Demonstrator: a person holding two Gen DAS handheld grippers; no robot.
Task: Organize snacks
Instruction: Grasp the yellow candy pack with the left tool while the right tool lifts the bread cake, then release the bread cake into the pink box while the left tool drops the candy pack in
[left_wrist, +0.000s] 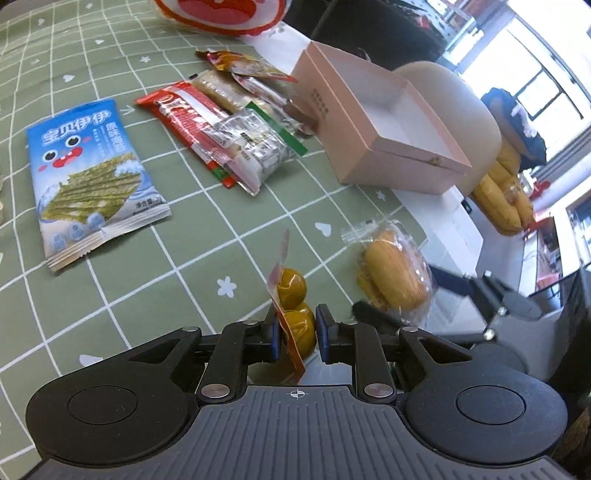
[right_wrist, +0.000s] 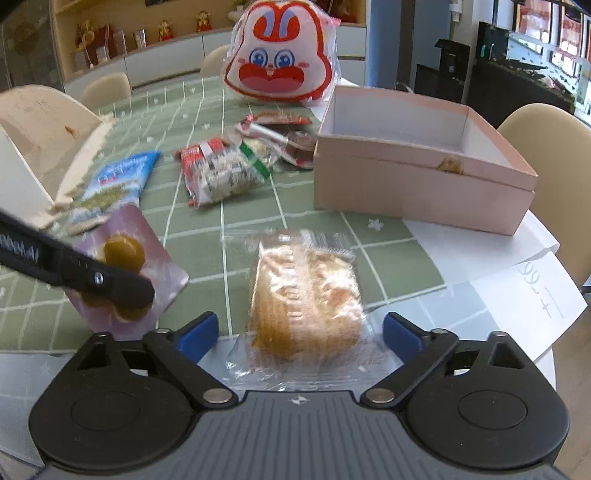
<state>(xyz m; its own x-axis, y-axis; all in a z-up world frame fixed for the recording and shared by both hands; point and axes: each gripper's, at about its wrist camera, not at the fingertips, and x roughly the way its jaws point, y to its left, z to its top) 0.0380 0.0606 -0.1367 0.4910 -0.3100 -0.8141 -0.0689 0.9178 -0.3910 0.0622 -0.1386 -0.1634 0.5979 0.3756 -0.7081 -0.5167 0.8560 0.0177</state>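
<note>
Left wrist view: the left gripper (left_wrist: 297, 334) was clamped on a packet of round yellow-brown sweets (left_wrist: 293, 306), low centre of frame. Right wrist view: the right gripper (right_wrist: 300, 332) stood wide apart, straddling a clear-wrapped cake (right_wrist: 304, 295) lying on the green checked cloth (right_wrist: 207, 225), pads not pressing. The pink box (right_wrist: 417, 184) sat upper right.

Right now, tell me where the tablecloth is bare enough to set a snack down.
Free: the green cloth between the seaweed packet, the wrapped-snack pile and the bagged cake; also the strip before the pink box. The box's floor looks mostly bare. Crowded: the pile pressed against the box's left side.
</note>
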